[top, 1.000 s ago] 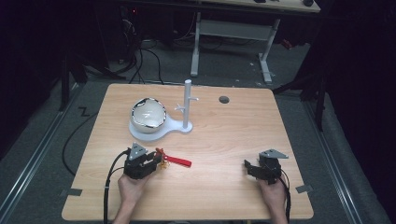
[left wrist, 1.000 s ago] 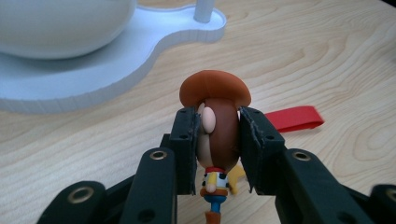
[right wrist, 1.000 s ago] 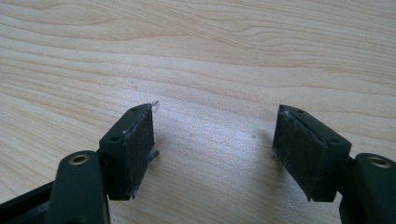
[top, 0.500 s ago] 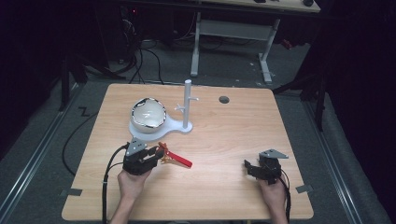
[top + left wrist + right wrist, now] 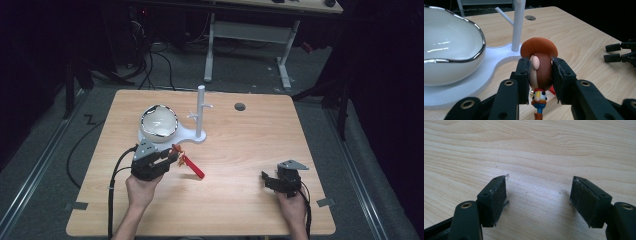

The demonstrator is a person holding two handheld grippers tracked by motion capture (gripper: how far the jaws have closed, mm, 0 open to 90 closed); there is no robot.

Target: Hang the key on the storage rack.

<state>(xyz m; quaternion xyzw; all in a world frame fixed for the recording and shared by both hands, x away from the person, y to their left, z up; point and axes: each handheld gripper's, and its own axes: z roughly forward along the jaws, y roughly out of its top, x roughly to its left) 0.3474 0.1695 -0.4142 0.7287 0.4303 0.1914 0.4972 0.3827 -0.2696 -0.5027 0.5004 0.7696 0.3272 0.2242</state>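
Note:
My left gripper (image 5: 539,72) is shut on the head of a small cowboy figurine (image 5: 539,65) with a brown hat; a red strap (image 5: 192,167) hangs from it and trails on the table. In the high view this gripper (image 5: 170,156) sits just in front of the white stand base (image 5: 187,134). On that base rests a white bowl with a silver rim (image 5: 159,121), beside a white post with pegs (image 5: 201,107). My right gripper (image 5: 266,178) rests open near the table's front right, its jaws (image 5: 537,195) wide apart over bare wood.
The wooden table (image 5: 250,140) has a round grommet hole (image 5: 240,106) at the back. Cables and a desk frame lie on the floor behind it. The right gripper's jaws also appear at the right edge of the left gripper view (image 5: 621,53).
My left gripper has lifted and moved toward the stand base with the figurine, the red strap following. The right gripper has stayed put.

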